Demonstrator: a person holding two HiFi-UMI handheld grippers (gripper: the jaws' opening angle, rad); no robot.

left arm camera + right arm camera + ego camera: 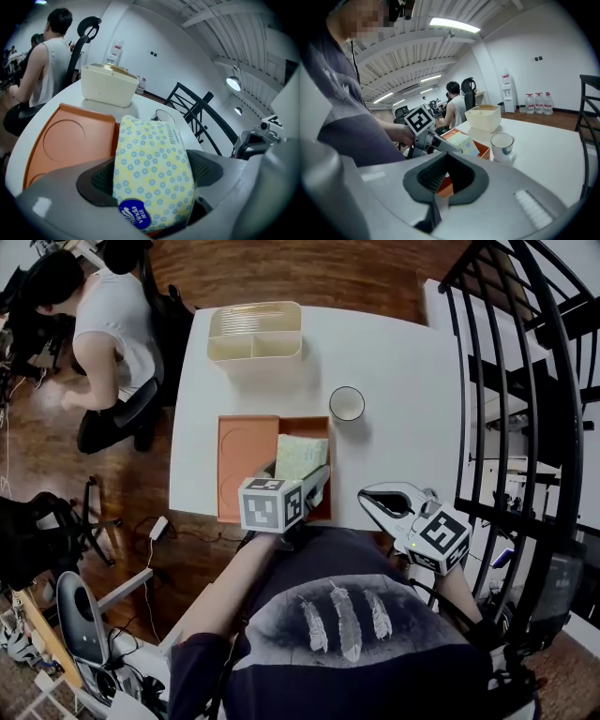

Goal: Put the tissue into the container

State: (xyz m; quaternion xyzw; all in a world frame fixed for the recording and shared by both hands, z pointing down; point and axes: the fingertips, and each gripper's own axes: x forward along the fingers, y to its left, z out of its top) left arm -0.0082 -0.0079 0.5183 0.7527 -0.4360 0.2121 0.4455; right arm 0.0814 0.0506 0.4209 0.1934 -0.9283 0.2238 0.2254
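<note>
My left gripper (151, 171) is clamped on a soft pack of tissues (152, 168). Its two dark pads (99, 180) press the pack from either side, the jaws held only as far apart as the pack is thick. The pack is pale yellow with small blue rings and has a round blue label on the end nearest me. Its far end points away across the table, towards a white cup (347, 403).

From my head view, the tissues sit over the right-hand part of an orange tray (244, 446) that lies at the near edge of a white table (412, 371). I cannot tell whether the pack rests on the tray or hangs just above it. The left part of the tray has a round hollow pressed into it.

The container (255, 332) is a cream plastic box with dividers inside. It stands at the far edge of the table, beyond the tray and well apart from the tissues. The cup stands between tray and container, off to the right.

My right gripper (370, 497) is at the near table edge, to the right of the tray. Its jaws are closed together, tips meeting, with nothing held between them.

To the left of the table, a person in a white sleeveless top (108, 320) sits on a dark chair. A black metal railing (525, 381) runs along the right side.
</note>
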